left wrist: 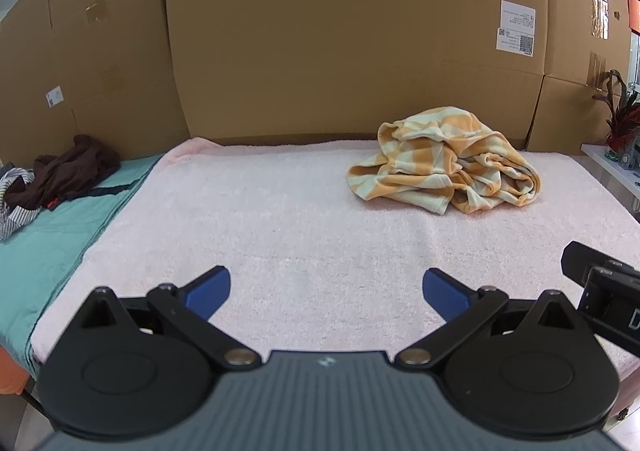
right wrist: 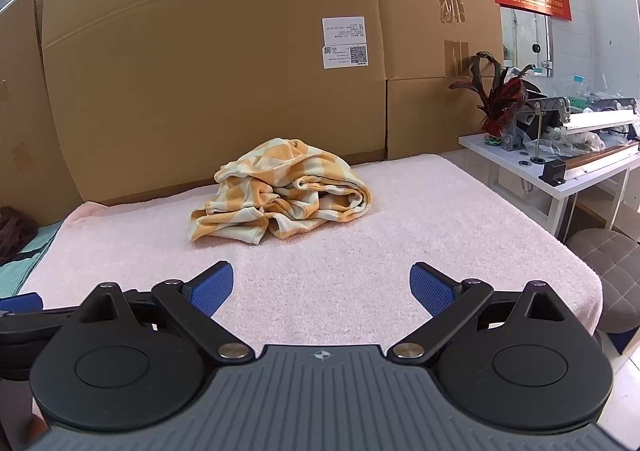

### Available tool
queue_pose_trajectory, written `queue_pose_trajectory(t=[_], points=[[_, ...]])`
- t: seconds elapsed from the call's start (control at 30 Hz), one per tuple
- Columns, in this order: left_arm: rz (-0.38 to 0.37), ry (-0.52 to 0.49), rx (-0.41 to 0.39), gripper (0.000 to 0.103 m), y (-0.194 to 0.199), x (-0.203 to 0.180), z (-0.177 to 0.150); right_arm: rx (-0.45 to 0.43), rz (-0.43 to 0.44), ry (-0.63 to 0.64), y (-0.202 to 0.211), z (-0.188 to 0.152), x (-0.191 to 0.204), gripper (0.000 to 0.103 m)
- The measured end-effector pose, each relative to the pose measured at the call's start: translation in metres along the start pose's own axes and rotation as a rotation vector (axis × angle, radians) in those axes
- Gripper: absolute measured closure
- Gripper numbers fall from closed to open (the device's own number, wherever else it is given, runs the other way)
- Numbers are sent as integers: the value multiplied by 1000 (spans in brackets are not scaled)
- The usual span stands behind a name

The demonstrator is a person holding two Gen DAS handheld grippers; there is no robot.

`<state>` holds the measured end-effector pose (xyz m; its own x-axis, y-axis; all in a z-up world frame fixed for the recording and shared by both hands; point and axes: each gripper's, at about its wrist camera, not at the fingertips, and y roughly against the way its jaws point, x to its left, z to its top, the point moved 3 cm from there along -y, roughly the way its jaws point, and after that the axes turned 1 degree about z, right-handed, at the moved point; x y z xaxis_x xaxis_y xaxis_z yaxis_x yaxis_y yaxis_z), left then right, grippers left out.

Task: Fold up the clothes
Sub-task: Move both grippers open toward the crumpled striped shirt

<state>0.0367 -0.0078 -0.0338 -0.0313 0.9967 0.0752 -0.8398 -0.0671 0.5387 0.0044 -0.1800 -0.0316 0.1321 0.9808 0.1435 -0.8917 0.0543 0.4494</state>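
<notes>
The left hand-held gripper [left wrist: 326, 291] gapes wide, holding nothing. The right hand-held gripper [right wrist: 321, 287] does likewise. The crumpled orange-checked garment [left wrist: 444, 161] lies far off, untouched.

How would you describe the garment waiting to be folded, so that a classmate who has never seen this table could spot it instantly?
Start at the wall of cardboard boxes, then drop to the pink towel spread in front of it. Near the towel's far edge lies a crumpled orange-and-cream checked garment. It is the only thing on the pink towel; the dark brown clothes lie apart, on the teal cloth to the left.
</notes>
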Motion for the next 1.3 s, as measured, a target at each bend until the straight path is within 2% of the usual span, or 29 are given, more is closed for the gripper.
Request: queue_pose_trajectory(t=[0.33,0.43,0.53,0.63,0.97,1.13,1.3], points=[[-14,-78,-18,0,-5,-20,-6,2,3,-1,-12,-4,1,5],[-30,-41,22,0,-18,-19,-6,13,-4,-10,-21,-6,0,5],[5,-6,40,0,-30,-12,-5,13,-13,-24,-28,-5,-3,6],[23,2,45,1,-40,-6,-4,18,-26,-22,-35,-6,-6,6],[2,19,117,1,-70,1,-6,79,-9,-27,-62,-14,-5,6],[21,62,119,1,-81,12,-4,76,-24,-2,-68,-13,-1,6],[29,64,125,1,-90,15,-3,93,-9,34,-76,-14,11,6]])
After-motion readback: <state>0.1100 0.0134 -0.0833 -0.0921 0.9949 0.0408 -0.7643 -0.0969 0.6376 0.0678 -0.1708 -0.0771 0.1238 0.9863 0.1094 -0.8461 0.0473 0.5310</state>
